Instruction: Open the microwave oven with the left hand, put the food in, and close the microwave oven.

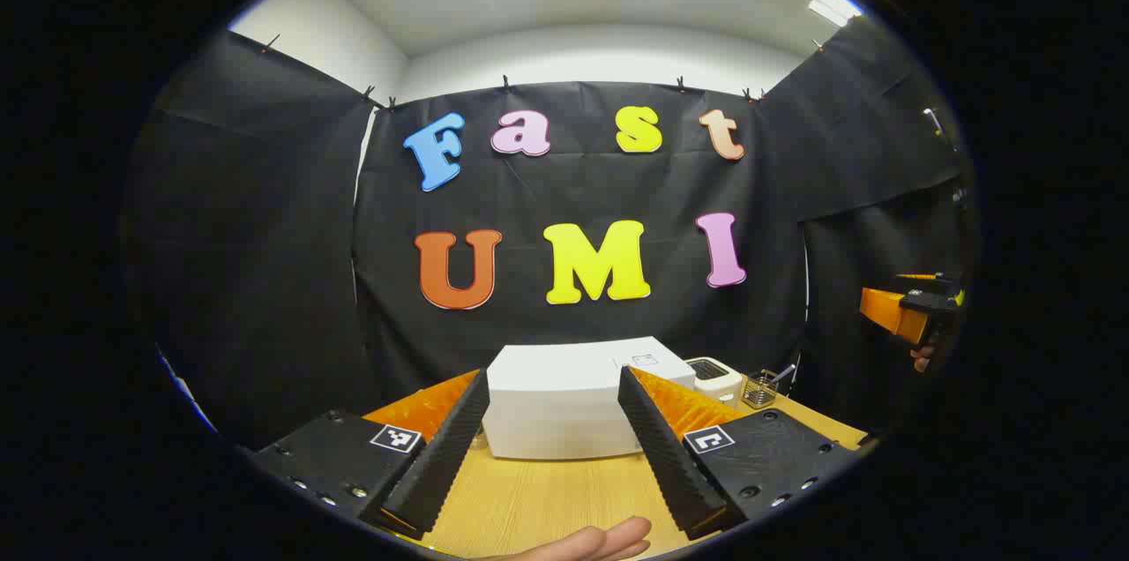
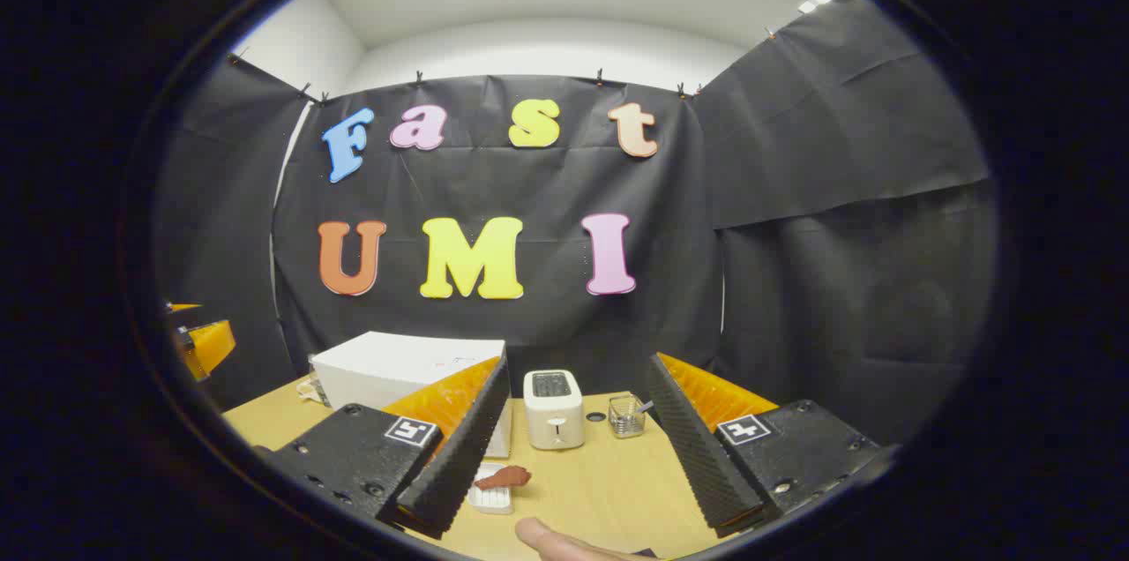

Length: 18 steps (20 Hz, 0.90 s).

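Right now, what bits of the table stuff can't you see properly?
- Microwave: in the left gripper view, the gripper's own fingers cover both front corners; door and handle cannot be told.
- Food on its small white tray: in the right gripper view, a finger overlaps the tray's left end; the food is too small to identify.
- Wire basket beside the toaster: contents too small.

We see a plain white microwave oven (image 1: 564, 402) on a light wood-grain surface (image 1: 547, 499). In the right gripper view, a reddish-brown piece of food (image 2: 504, 478) lies on a small white tray (image 2: 490, 497), near a white toaster (image 2: 554, 409) with a dark slotted top and a silvery wire-mesh holder (image 2: 625, 416).
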Motion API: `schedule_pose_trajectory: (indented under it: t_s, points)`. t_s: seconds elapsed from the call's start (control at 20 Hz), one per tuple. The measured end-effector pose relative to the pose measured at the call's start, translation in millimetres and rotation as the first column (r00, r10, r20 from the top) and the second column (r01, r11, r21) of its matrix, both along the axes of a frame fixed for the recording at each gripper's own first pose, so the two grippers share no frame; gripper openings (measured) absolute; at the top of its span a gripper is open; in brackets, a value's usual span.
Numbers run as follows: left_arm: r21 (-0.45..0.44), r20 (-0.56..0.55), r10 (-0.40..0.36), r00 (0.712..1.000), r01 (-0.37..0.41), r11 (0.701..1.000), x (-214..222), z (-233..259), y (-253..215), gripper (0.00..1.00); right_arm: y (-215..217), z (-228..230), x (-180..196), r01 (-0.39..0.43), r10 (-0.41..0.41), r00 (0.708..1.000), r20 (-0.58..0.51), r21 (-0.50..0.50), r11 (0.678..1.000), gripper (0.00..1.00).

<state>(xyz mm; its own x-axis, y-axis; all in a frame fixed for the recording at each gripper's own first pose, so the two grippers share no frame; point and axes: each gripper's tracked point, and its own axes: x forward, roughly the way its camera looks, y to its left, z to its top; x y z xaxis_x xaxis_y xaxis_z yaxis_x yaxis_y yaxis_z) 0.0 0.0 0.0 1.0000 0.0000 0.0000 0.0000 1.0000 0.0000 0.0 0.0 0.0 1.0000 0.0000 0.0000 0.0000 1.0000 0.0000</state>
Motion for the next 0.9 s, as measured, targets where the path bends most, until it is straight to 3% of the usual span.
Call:
schedule_pose_trajectory:
  t_s: [0.05, 0.1, 0.9]
  points:
    - [-0.002, -0.005, -0.004, 1.0, 0.004, 1.0, 1, -1, -2, 0.92, -3, 1, -1, 0.007, -0.007, 1.0, 0.005, -0.005, 1.0, 0.91]
    - [-0.007, -0.009, -0.005, 1.0, 0.005, 1.0, 2, -1, -2, 0.93, -5, 0, -2, 0.009, -0.009, 1.0, 0.009, -0.008, 1.0, 1.0]
    - [-0.059, -0.032, -0.034, 0.999, 0.032, 0.998, 14, -17, -3, 0.95, -7, -6, -5, -0.008, 0.008, 1.0, 0.011, 0.02, 1.0, 1.0]
